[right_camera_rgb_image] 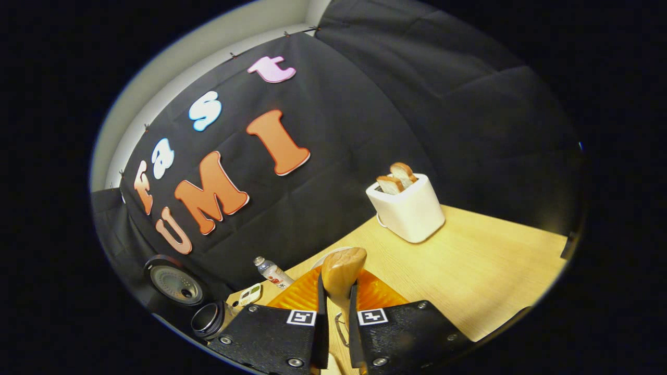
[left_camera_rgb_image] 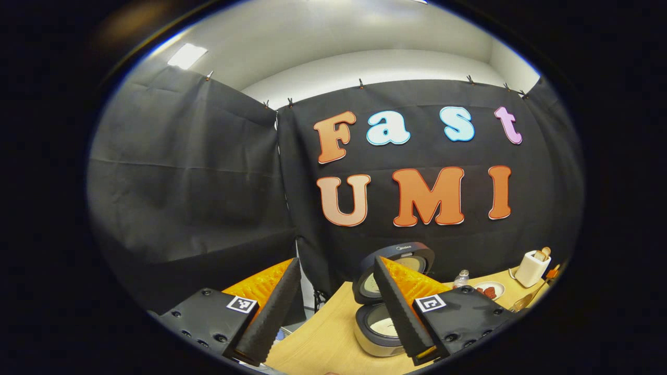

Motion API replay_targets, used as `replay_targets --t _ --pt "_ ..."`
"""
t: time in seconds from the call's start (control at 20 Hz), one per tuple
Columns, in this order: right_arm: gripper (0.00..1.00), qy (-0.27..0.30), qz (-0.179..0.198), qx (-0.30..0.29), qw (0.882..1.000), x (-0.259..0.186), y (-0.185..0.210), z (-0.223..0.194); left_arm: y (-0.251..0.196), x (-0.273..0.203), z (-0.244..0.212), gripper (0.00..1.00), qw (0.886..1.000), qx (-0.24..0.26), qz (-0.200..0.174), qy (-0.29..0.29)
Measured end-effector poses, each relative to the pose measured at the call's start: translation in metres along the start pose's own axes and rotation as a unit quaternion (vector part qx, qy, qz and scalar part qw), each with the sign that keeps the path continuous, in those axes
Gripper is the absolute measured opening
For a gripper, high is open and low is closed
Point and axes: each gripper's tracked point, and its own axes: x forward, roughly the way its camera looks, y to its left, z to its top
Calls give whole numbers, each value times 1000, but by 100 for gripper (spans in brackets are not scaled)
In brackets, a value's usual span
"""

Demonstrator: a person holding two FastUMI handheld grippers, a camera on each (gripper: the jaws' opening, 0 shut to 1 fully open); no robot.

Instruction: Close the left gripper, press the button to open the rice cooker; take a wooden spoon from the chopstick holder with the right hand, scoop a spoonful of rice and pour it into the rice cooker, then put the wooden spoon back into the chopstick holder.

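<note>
- Left gripper [left_camera_rgb_image: 333, 291] has its jaws spread wide, gripping nothing, up above the table [left_camera_rgb_image: 323, 338].
- Rice cooker [left_camera_rgb_image: 383, 307] sits just ahead of it, lid up.
- Right gripper [right_camera_rgb_image: 337, 307] is clamped on the wooden spoon [right_camera_rgb_image: 341, 271], bowl poking up, toaster [right_camera_rgb_image: 409, 208] further back.

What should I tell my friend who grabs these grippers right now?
Left gripper: open, hovering near the cooker.
Right gripper: shut on the spoon, bowl end up.
Cooker: on the table, lid up. Toaster at the back.
Done: cooker opened, spoon taken.
Left: pour rice into the cooker, put the spoon back. I cannot tell whether the spoon holds rice.
</note>
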Motion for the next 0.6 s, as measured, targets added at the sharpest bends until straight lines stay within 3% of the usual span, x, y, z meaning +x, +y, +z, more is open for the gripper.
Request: replay_targets --t 0.2,0.35,0.4,0.45,0.6 --pt "15 -5 33 -29 999 -29 48 16 4 -3 4 92 1000 10 -4 -10" --pt "15 -4 61 -40 997 -50 87 13 2 -4 -2 95 1000 4 -20 -7" --pt "15 -2 71 -45 996 -54 99 8 4 -3 -3 98 1000 4 -23 -6" --pt "15 4 78 -50 996 -58 109 -2 10 -3 -2 92 1000 3 -23 -8" --pt "14 31 88 -59 994 -63 127 -32 22 -3 1 92 1000 -13 -20 -12"
